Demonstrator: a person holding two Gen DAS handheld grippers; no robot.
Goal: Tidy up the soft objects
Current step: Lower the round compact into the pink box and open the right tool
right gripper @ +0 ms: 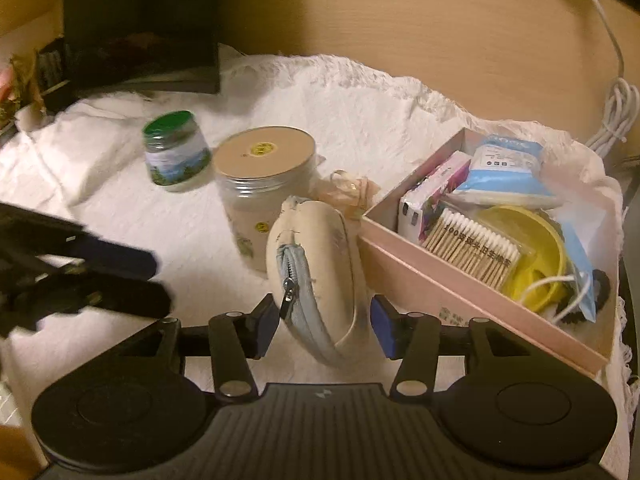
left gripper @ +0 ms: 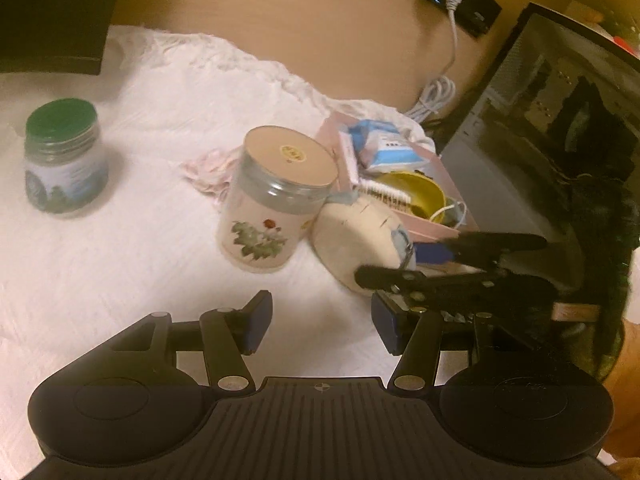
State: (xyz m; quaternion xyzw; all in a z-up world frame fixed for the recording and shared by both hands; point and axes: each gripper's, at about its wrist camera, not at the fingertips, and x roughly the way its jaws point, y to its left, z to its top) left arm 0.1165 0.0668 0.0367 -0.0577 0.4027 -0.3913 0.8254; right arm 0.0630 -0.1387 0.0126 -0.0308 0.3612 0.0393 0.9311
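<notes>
The right gripper [right gripper: 324, 326] has its blue-padded fingers [right gripper: 383, 328] spread around a cream zip pouch [right gripper: 316, 276] that stands on edge, zipper toward the camera; the left pad looks to touch the zipper side, while the right pad sits just beside the pouch, so a firm pinch cannot be confirmed. The left gripper [left gripper: 322, 324] hangs with its fingers [left gripper: 258, 322] spread and empty above the white cloth [left gripper: 140, 240], near and left of the pouch. The pouch lies just left of a pink box [right gripper: 472, 288] holding cotton swabs [right gripper: 472, 248], tissue packs and a yellow dish. A tan-lidded jar [right gripper: 260, 184] stands just beyond the pouch, a green-lidded jar [right gripper: 176, 152] farther left. A wooden wall [right gripper: 400, 20] rises behind.
</notes>
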